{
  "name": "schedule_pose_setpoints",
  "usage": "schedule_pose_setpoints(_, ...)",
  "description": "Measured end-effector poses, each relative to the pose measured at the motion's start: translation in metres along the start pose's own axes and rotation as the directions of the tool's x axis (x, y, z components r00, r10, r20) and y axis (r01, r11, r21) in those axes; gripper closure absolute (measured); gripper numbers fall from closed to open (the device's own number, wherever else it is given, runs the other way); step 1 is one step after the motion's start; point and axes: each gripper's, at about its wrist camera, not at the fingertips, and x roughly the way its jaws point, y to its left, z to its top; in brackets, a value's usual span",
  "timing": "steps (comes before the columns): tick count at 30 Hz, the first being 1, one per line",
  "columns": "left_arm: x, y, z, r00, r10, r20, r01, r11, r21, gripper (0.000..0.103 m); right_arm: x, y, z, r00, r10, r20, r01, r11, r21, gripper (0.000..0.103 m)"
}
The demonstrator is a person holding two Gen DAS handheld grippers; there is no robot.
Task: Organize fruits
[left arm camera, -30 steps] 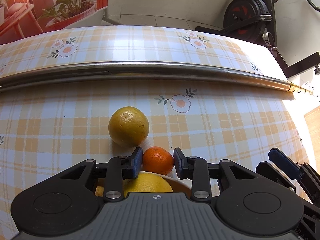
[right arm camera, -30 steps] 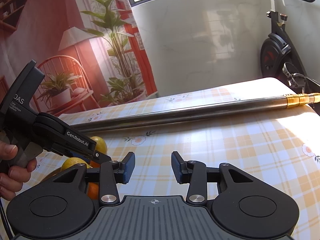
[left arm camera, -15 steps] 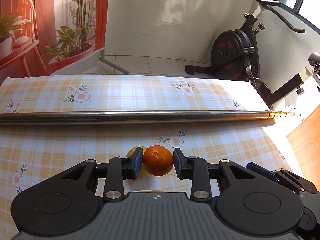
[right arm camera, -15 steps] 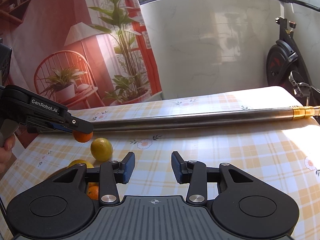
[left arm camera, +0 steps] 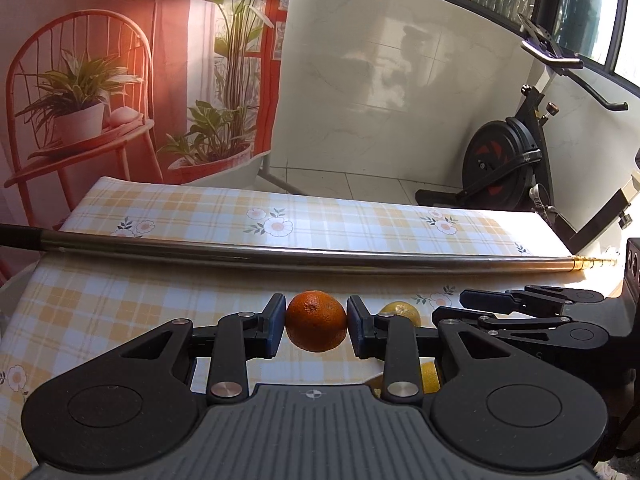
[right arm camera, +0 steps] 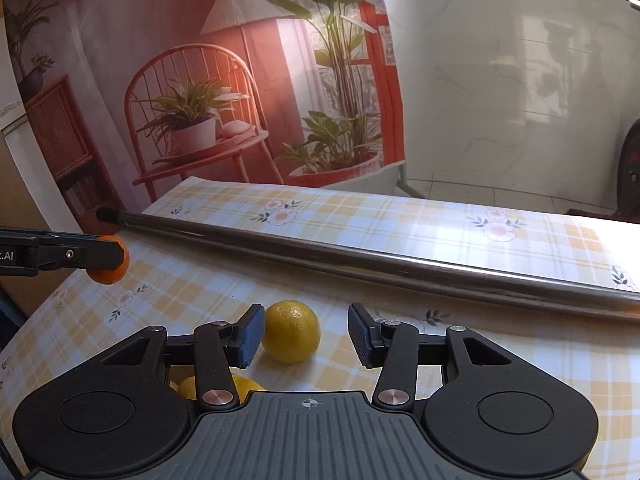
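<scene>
While it is lifted above the table, the left gripper [left arm camera: 316, 322] pinches a small orange [left arm camera: 316, 321] between both pads, w/ each pad touching one side of the fruit. From the right wrist view this orange [right arm camera: 111, 267] hangs in the air at the far left, well apart from the tablecloth [right arm camera: 460, 236]. The right gripper [right arm camera: 306, 334] has its fingers spread wide, holding nothing. Between them, nearer the left pad, a yellow citrus [right arm camera: 292, 336] lies on the checked cloth; I cannot tell if the pad touches it. Under the left finger more yellow fruits [right arm camera: 218, 388] are partly hidden, approx. beside the gripper body. Behind all, a long metal pole [right arm camera: 360, 260] lies across the table.
</scene>
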Motion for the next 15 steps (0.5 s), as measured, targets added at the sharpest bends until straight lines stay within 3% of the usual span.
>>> schedule_pose_setpoints(6,-0.008,0.007,-0.012,1.000,-0.011,0.029,0.011,1.000,-0.007,0.068,0.037,0.011,0.010,0.993,-0.011,-0.120,0.009,1.000,-0.019,0.058)
schedule_pose_setpoints(15,-0.009,0.015,-0.029,0.998,-0.050,0.029,0.051,0.998,-0.036,0.068,0.060,0.021,0.010,0.981,-0.004,-0.195,0.000,1.000,-0.020,0.057)
